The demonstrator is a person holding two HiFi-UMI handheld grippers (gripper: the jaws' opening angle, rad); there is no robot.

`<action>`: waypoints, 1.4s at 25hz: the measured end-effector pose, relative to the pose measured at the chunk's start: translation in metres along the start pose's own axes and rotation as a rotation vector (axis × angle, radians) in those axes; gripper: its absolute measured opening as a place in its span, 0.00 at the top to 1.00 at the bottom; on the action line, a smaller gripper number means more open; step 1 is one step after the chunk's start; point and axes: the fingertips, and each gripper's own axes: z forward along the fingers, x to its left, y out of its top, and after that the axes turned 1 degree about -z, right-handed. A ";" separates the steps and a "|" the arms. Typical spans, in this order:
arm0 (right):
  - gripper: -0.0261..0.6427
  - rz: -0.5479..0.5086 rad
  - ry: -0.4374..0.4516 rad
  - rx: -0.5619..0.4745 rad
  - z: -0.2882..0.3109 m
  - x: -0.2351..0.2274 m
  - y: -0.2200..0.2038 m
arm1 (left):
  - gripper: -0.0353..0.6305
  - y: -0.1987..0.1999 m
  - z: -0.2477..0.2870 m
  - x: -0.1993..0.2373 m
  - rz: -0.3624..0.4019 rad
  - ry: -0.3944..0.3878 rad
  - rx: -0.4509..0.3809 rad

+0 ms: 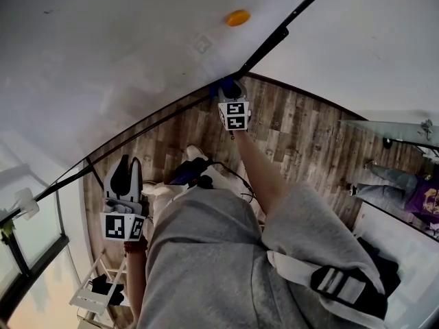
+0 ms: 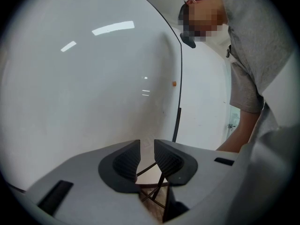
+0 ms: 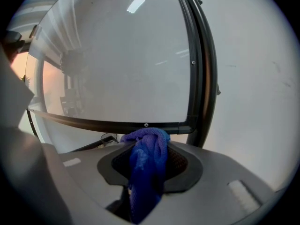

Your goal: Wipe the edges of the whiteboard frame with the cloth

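Illumination is diffuse and even in all three views. In the head view the whiteboard point(image 1: 103, 60) renders bright grey with soft shadow patches. In the left gripper view, overhead lamps reflect on it as white streaks. Both gripper views show black vignetted corners and strong barrel distortion; the straight frame point(image 3: 192, 78) bows. A warm orange glow enters the right gripper view at left. The cloth point(image 3: 147, 168) is in acceptable focus.
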 end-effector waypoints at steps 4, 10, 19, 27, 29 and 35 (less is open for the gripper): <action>0.74 0.009 0.005 -0.001 -0.001 0.008 0.001 | 0.80 -0.003 -0.006 0.000 0.002 -0.002 0.007; 0.74 0.018 0.018 0.000 -0.002 0.020 0.000 | 0.80 -0.003 -0.011 0.003 0.000 0.005 -0.001; 0.74 0.037 0.021 0.003 -0.002 0.036 0.002 | 0.80 -0.008 -0.011 0.004 -0.017 -0.003 0.000; 0.74 0.029 0.040 0.007 -0.002 0.048 0.001 | 0.80 -0.009 -0.005 0.005 -0.021 -0.018 0.000; 0.74 0.025 0.044 0.010 -0.002 0.051 0.000 | 0.80 -0.008 -0.005 0.006 -0.020 -0.017 -0.001; 0.74 0.026 0.051 0.016 -0.004 0.060 0.000 | 0.80 -0.008 -0.014 0.017 -0.026 0.001 -0.004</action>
